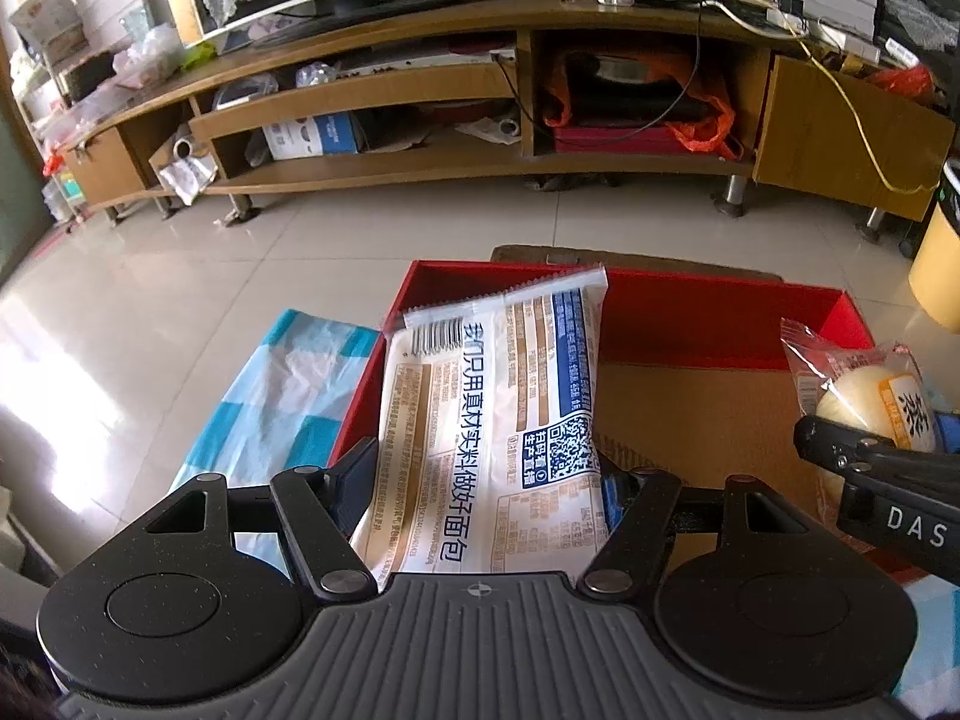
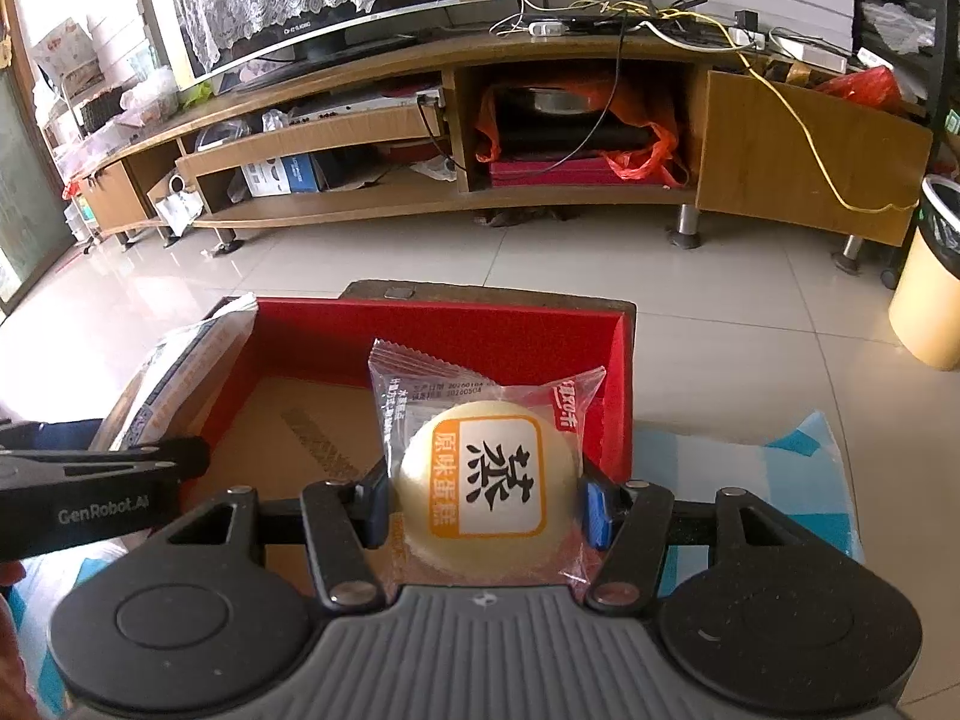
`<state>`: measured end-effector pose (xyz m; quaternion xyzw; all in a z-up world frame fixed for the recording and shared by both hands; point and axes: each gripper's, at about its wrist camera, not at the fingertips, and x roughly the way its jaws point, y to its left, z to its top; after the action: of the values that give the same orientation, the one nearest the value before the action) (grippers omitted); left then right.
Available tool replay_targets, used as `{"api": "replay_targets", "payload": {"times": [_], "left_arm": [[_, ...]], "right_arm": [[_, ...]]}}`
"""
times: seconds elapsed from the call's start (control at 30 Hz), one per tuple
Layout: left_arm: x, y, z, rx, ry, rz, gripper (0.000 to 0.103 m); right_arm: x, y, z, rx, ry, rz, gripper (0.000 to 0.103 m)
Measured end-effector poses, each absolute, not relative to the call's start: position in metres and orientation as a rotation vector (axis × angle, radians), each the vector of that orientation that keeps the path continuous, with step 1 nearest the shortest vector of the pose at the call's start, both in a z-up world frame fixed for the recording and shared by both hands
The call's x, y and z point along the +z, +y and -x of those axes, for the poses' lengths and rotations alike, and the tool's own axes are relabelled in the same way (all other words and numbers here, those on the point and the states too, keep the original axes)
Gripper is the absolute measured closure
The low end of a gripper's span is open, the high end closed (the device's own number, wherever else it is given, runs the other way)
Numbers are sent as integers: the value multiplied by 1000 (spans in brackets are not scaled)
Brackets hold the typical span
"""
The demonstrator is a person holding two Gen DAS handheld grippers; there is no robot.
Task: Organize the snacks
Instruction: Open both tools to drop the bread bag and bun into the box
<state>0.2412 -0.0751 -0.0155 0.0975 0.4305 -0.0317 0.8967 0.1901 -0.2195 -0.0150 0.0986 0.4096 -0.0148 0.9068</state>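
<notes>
Hidden/cut off: lower end of the bread pack (image 1: 486,420) is behind the left gripper (image 1: 483,480) body; its fine print is too small to read. Bottom of the cake pack (image 2: 486,474) is cut off by the right gripper (image 2: 486,498) body. What's inside the orange bag in the TV cabinet (image 2: 456,204) is hard to make out.

Jaws: left clamped on the bread pack from both sides, right clamped on the round cake pack. Both packs are held over the red box (image 2: 618,372), which has a bare cardboard floor; bread is at the box's left wall, cake is toward its right wall.

View differences: left wrist shows the bread's back face in full, with barcode and QR code, and only the edge of the cake at frame right (image 1: 864,390). Right wrist shows the cake label head-on; bread is only a sliver at left (image 2: 174,366). The yellow bin (image 2: 930,294) is clearer in the right view.

Writing: bread reads "我们只用真材实料做好面包". Cake label has a big "蒸" plus "原味蛋糕". Gripper bodies are marked "GenRobot.AI" and "DAS". A blue-and-white checked cloth (image 1: 282,384) lies under the box.
</notes>
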Motion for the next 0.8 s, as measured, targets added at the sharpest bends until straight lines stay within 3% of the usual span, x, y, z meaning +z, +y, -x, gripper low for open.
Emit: {"api": "replay_targets", "payload": {"times": [0.1,0.2,0.33,0.8], "left_arm": [[-22,-78,-243,-72,901,-227,24],[-25,-77,-242,-62,906,-224,11],[-18,-75,-239,-52,890,-231,7],[7,-58,-212,-71,892,-178,5]], "right_arm": [[-21,-217,-195,-27,861,-182,47],[-27,-218,-200,-25,888,-183,35],[-22,-221,-198,-33,867,-178,31],[3,-214,-162,-31,835,-164,31]]}}
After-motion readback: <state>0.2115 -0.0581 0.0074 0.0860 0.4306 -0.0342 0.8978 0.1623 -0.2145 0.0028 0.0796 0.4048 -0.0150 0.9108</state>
